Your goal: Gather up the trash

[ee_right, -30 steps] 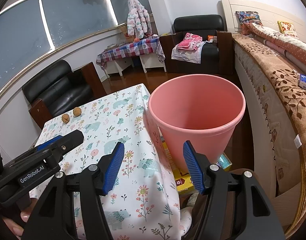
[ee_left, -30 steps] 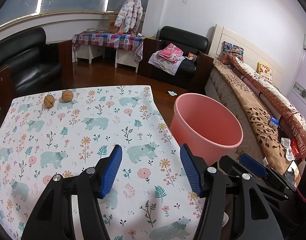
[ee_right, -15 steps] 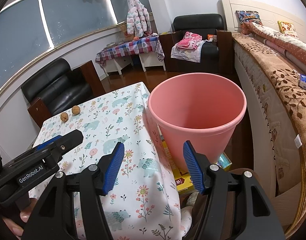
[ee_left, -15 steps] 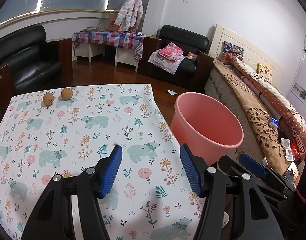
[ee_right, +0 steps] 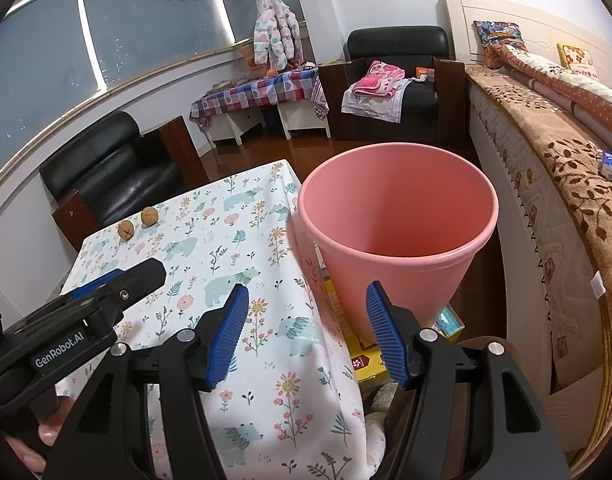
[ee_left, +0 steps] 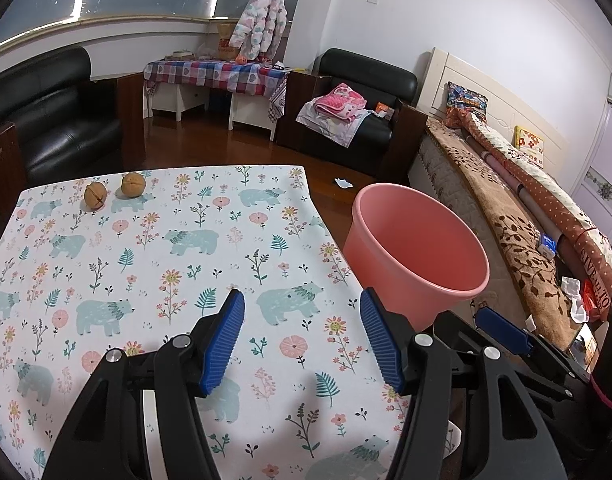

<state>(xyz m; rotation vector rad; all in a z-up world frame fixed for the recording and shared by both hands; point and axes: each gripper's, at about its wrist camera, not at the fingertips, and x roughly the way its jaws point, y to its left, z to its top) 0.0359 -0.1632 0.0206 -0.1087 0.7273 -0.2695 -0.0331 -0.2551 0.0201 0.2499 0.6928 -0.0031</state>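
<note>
I held my left gripper (ee_left: 301,336) low over the table (ee_left: 185,256), jaws wide open and holding nothing. My right gripper (ee_right: 306,332) was open too, by the table's edge, facing the pink bin (ee_right: 398,236). Two walnuts (ee_left: 113,191) sat far ahead near the back edge.

Even indoor light, sharp pics, heavy fisheye warp w/ dark corners.
</note>
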